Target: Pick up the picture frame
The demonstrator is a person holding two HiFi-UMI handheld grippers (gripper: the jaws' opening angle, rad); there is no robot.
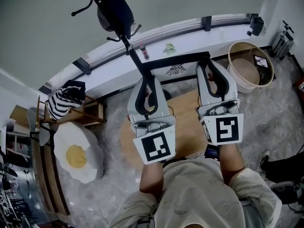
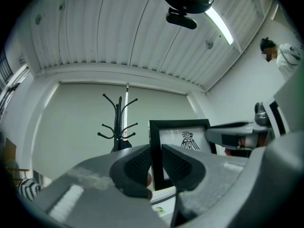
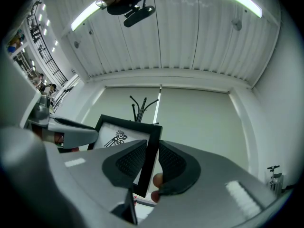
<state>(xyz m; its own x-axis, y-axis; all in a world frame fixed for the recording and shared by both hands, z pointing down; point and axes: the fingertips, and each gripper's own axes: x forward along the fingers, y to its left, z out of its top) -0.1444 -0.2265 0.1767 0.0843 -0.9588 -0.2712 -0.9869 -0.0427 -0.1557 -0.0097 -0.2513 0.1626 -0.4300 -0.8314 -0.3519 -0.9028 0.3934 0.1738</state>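
Note:
The picture frame [image 1: 176,63] is black-edged with a white sheet bearing a dark bird emblem, and it hangs upright in the air between my two grippers. My left gripper [image 1: 147,85] is shut on the frame's left side. In the left gripper view that black edge [image 2: 156,146] sits pinched between the ribbed pads [image 2: 138,164]. My right gripper [image 1: 214,75] is shut on the right side. From the right gripper view the frame [image 3: 118,136] runs off to the left, its right edge clamped at my right gripper [image 3: 152,159]. The frame's lower part is hidden behind the grippers.
Below the grippers is a round wooden table [image 1: 187,122]. A black coat stand [image 1: 114,13] rises at the back left, by a white ledge [image 1: 190,34] with a small bottle [image 1: 143,51]. A round tub [image 1: 249,65] is at right, a fried-egg cushion [image 1: 76,156] at left.

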